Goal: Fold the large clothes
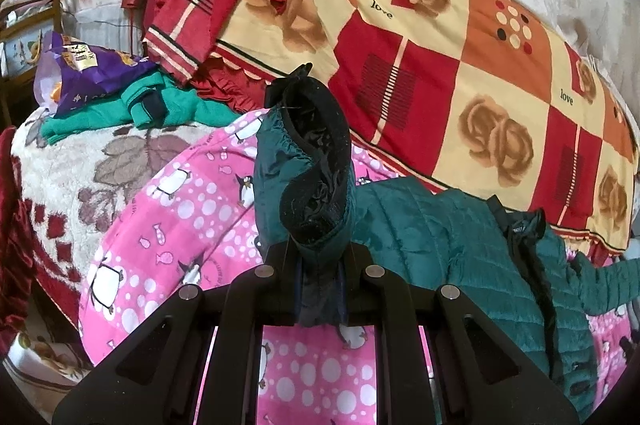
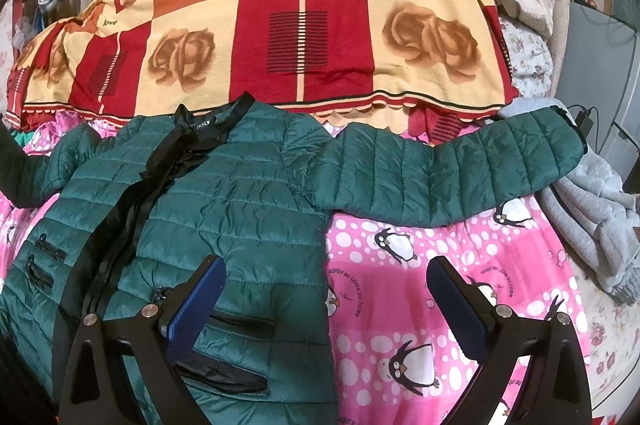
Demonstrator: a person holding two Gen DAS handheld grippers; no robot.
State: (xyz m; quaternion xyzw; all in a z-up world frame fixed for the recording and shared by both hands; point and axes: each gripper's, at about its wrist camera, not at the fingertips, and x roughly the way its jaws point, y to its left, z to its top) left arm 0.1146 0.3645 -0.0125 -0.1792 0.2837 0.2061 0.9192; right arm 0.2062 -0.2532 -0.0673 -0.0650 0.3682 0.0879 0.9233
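A dark green quilted jacket (image 2: 224, 193) lies front up on a pink penguin blanket (image 2: 400, 285), its black zipper open. One sleeve (image 2: 460, 161) stretches out flat to the right. My left gripper (image 1: 320, 265) is shut on the cuff of the other sleeve (image 1: 308, 161) and holds it lifted, the black lining showing; the jacket's body (image 1: 460, 245) lies to its right. My right gripper (image 2: 324, 289) is open and empty, hovering over the jacket's lower right edge, its left finger (image 2: 200, 301) above the pocket and its right finger (image 2: 456, 301) above the blanket.
A red, orange and cream rose-print quilt (image 2: 280, 25) is heaped behind the jacket. A grey garment (image 2: 592, 217) lies at the right. A green sweater (image 1: 160, 105) and a purple bag (image 1: 88, 65) lie at the far left on a floral blanket (image 1: 100, 165).
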